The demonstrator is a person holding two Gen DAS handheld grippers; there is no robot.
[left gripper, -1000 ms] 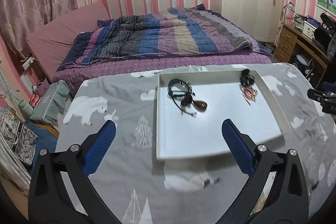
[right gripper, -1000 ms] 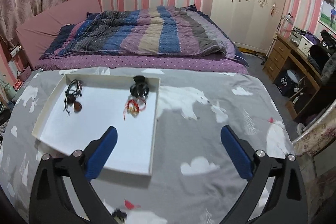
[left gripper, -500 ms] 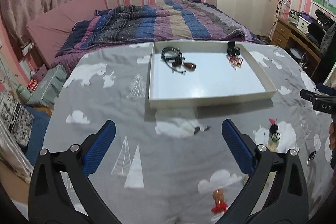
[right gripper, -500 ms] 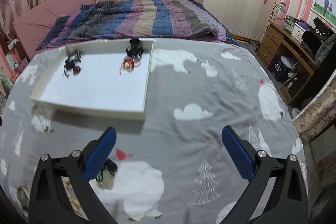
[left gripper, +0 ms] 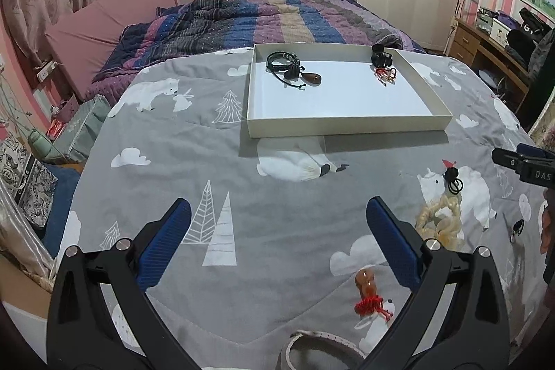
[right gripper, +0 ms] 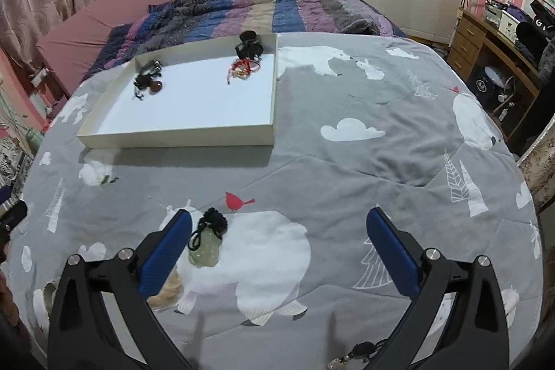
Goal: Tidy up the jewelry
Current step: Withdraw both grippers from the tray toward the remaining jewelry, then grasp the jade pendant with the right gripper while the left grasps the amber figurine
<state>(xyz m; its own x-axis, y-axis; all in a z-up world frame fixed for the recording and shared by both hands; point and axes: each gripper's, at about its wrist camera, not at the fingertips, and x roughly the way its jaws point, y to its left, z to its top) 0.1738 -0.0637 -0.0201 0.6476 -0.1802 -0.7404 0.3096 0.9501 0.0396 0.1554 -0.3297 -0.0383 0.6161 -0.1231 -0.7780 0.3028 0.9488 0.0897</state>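
A white tray [left gripper: 347, 123] [right gripper: 180, 137] lies on the grey bedspread. It holds a black cord necklace with a brown pendant [left gripper: 291, 71] [right gripper: 147, 80], a black bundle [left gripper: 381, 59] [right gripper: 248, 45] and a red bracelet [left gripper: 385, 74] [right gripper: 244, 68]. Loose on the bedspread are a pale jade pendant on black cord [right gripper: 206, 245] [left gripper: 452, 184], a cream braided piece [left gripper: 438, 221] and an orange gourd charm with a red tassel [left gripper: 367, 293]. My left gripper [left gripper: 277, 208] is open over bare cloth. My right gripper [right gripper: 277, 217] is open, its left finger beside the jade pendant.
A small dark charm [left gripper: 517, 227] lies far right and another small piece [right gripper: 353, 352] sits under the right gripper. A striped quilt [left gripper: 277, 13] covers the bed behind the tray. A wooden desk [left gripper: 485, 47] stands at the right, bags on the floor at the left.
Both grippers have drawn back from the tray toward the near side of the bedspread. The loose pieces on the cloth have come into view. Both stay open.
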